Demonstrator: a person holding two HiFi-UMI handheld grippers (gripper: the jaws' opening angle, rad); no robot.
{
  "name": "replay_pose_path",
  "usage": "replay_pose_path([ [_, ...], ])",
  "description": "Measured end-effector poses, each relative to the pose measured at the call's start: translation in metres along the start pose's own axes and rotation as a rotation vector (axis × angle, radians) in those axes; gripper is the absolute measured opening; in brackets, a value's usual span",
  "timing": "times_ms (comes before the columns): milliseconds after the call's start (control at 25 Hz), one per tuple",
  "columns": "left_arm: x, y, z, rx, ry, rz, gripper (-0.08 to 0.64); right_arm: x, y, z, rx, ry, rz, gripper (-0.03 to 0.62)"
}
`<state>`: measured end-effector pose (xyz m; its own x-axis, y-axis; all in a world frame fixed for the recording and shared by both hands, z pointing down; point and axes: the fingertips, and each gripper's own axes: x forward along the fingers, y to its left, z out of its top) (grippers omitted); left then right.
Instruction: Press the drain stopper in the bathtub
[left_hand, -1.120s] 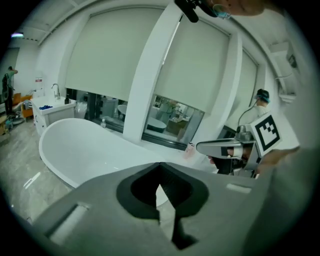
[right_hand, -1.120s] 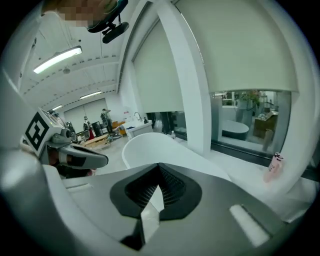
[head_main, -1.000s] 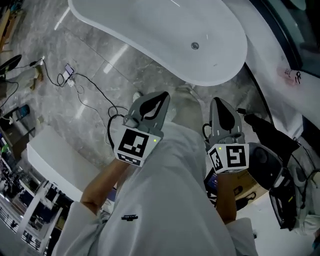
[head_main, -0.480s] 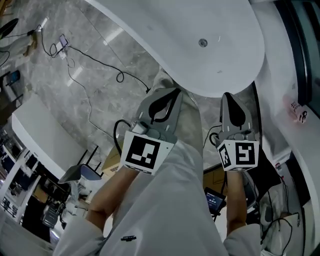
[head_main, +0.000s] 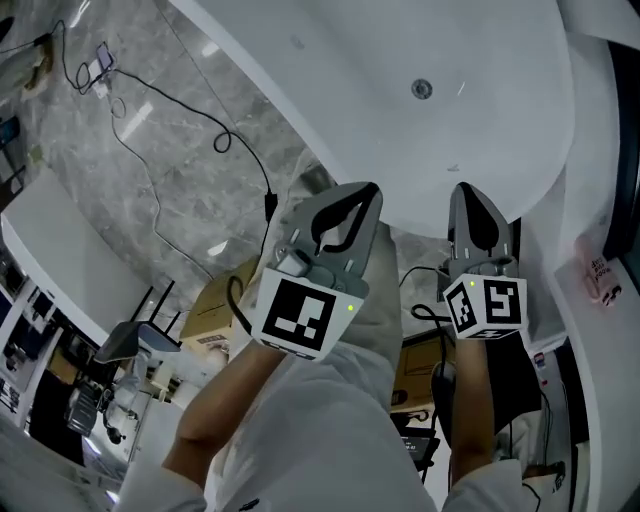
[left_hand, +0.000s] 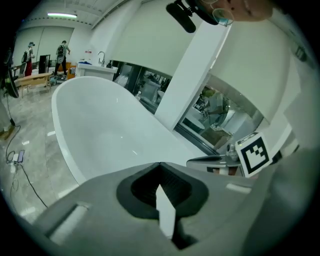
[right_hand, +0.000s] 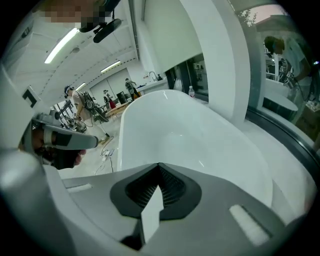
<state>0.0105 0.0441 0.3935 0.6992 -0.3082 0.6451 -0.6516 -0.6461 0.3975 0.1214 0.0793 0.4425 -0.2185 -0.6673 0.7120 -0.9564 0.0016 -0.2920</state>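
Hovering near the bathtub (head_main: 330, 100) rim, left gripper (head_main: 355, 192) and right gripper (head_main: 466, 190), jaws together and empty, are sitting well short of the far drain stopper (head_main: 421, 89), risking an off-centre press slipping on glossy enamel.

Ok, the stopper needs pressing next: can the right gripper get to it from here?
Probably yes. The right gripper is shut and empty, held near the tub rim, and nothing lies in the tub between it and the stopper. It would have to go over the rim and down.
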Motion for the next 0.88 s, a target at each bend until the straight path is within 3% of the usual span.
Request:
replay_pose_path([
  [320, 0.079, 0.039, -0.057, -0.092, 0.079, -0.018, 0.003, 0.089, -0.038, -0.036, -0.005, 0.058, 0.013, 0.005],
  [480, 0.111, 0.05, -0.079, -0.118, 0.101, -0.016, 0.003, 0.133, -0.051, -0.074, -0.01, 0.135, 0.045, 0.005],
  [760, 0.177, 0.058, -0.103, -0.149, 0.105, -0.04, 0.003, 0.19, -0.097, -0.108, -0.038, 0.176, -0.008, 0.005],
  [880, 0.201, 0.062, -0.121, -0.156, 0.133, -0.043, 0.003, 0.212, -0.113, -0.124, 0.007, 0.187, -0.046, 0.005],
])
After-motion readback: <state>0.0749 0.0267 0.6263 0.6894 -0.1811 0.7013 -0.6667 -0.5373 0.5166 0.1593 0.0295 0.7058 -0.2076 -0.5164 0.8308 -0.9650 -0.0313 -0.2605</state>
